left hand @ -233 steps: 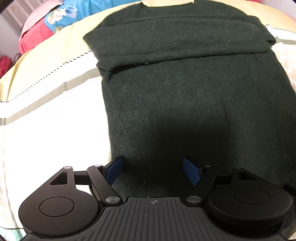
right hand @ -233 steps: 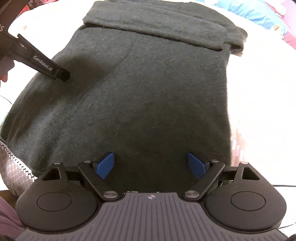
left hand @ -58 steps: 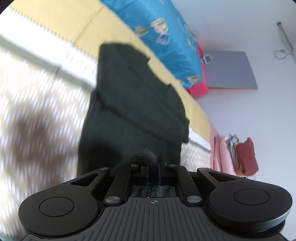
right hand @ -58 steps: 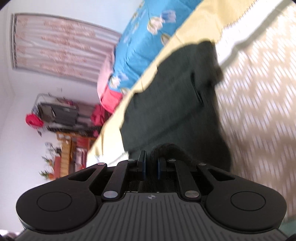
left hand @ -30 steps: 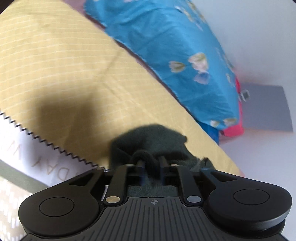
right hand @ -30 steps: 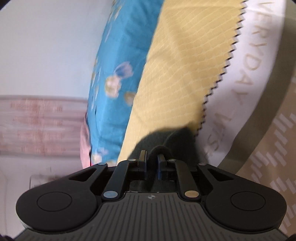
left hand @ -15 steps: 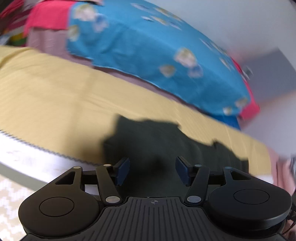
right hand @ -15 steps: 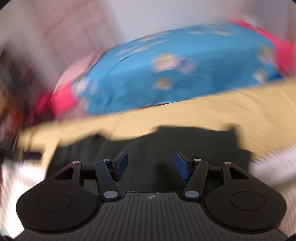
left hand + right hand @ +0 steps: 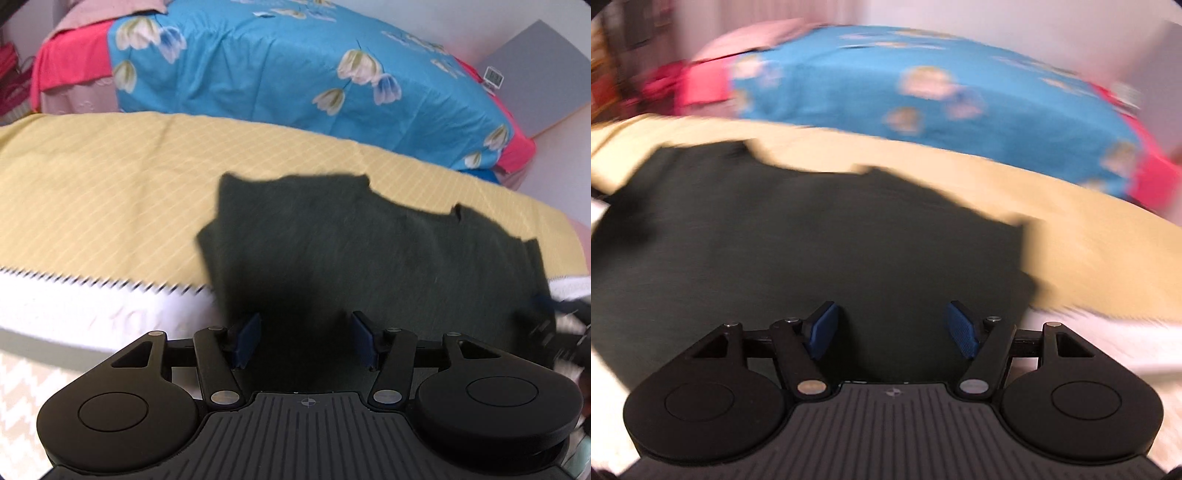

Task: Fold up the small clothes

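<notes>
A dark green knitted sweater (image 9: 369,251) lies folded on the yellow part of the bedspread (image 9: 92,192). Its far edge is uneven, with a notch in the middle. My left gripper (image 9: 303,341) hangs above the sweater's near left part, jaws wide open, nothing between the blue pads (image 9: 247,338). In the right wrist view the same sweater (image 9: 820,251) fills the middle, blurred by motion. My right gripper (image 9: 893,330) is over its near right part; its jaws are opening and hold nothing. The right gripper's tip shows blurred at the right edge of the left wrist view.
A blue flowered quilt (image 9: 295,70) is piled behind the yellow cloth, over red and pink bedding (image 9: 70,74). A white band with a zigzag edge (image 9: 92,306) runs nearer to me. A grey panel (image 9: 532,74) leans on the wall at the far right.
Both grippers let go of the sweater's edge and opened. They rolled level and drew back, and the sweater now lies folded over on the bed.
</notes>
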Tool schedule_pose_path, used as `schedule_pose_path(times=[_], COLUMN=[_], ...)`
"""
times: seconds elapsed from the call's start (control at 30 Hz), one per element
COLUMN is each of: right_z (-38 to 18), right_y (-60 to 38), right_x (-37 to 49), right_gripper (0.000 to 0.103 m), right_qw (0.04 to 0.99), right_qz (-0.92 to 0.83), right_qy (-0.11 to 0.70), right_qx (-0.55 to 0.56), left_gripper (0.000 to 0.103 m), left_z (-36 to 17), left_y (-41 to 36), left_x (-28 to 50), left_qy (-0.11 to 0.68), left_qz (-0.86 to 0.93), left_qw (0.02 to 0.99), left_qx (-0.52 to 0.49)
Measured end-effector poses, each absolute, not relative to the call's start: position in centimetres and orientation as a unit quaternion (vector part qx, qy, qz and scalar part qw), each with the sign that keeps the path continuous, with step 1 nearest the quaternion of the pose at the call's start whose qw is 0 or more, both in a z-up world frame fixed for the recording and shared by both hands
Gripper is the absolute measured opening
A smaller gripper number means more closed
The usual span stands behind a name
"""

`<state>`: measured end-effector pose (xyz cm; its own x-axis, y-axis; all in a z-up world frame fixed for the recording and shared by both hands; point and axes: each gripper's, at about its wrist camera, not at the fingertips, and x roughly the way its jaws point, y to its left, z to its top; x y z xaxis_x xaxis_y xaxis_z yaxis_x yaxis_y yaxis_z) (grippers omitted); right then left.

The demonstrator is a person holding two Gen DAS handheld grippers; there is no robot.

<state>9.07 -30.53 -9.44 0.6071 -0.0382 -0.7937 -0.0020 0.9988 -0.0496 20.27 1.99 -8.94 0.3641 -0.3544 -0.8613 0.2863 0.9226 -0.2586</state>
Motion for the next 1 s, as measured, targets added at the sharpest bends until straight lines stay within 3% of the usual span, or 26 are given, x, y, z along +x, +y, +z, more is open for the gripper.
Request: schedule_pose_path(times=[0.17,0.37,0.5,0.83,1.0], right_z=[-8.2,-10.7,-9.5,-10.3,-12.5], right_y=[-30.3,-28.4,-32.0,-41.3,-41.5], right_x=[5.4,3.6,2.5,3.1,4.4], right_gripper=[0.077,0.077,0.083,0.086,0.086], right_qw=[0.91,0.885,0.888,0.83,0.804], right_qz=[0.008,0.036,-0.023,-0.056,-0.065], right_qy=[0.413,0.459,0.458,0.412,0.412], right_qx=[-0.011,-0.071,-0.029,0.371,0.424], left_gripper=[0.103,0.103,0.103,0.103,0.103], left_z=[-9.3,-10.6,-9.6,-5.6,-5.5], left_y=[1.4,2.7,5.5,4.4,-0.3], left_x=[17.2,16.1,15.5,15.8,16.5], left_qy=[0.525,0.55,0.549,0.515,0.512], left_qz=[-0.187,-0.168,-0.152,-0.17,-0.203], left_qw=[0.83,0.817,0.822,0.84,0.835], left_qx=[-0.003,0.043,0.027,-0.013,0.001])
